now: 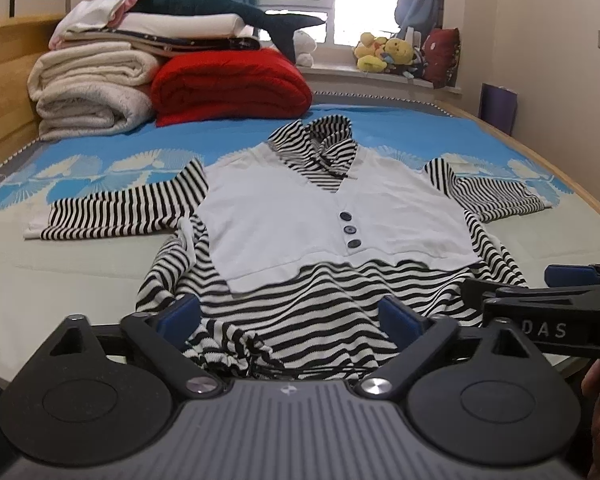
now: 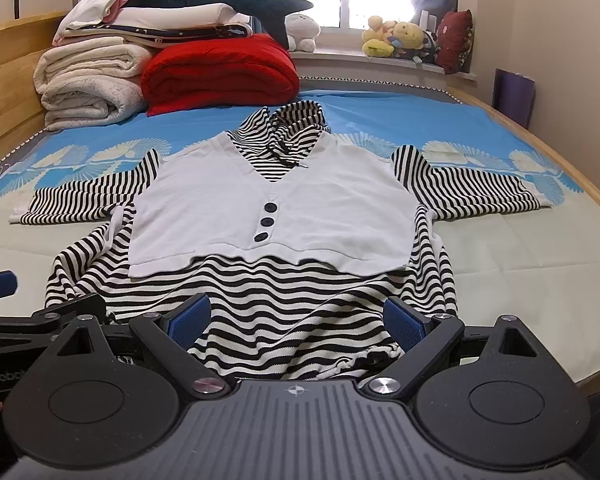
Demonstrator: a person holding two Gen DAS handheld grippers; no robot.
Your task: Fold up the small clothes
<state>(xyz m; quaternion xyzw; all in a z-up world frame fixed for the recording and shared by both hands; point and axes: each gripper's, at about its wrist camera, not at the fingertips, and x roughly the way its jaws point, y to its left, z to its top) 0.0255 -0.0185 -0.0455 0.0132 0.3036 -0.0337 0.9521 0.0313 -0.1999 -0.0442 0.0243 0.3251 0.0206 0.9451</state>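
A small black-and-white striped hooded top with a white vest front and three dark buttons (image 1: 332,224) (image 2: 272,208) lies flat on the bed, face up, sleeves spread to both sides, hood at the far end. My left gripper (image 1: 294,316) is open over the left part of the rumpled striped hem. My right gripper (image 2: 298,320) is open over the right part of the hem. Each gripper's blue-padded fingers straddle striped fabric without pinching it. The right gripper also shows at the right edge of the left wrist view (image 1: 548,304).
The bed has a blue patterned sheet (image 1: 140,148) and a wooden frame (image 2: 560,152). Folded white and red blankets (image 1: 228,84) with a plush shark are stacked at the far left. Soft toys (image 2: 400,38) sit on the windowsill.
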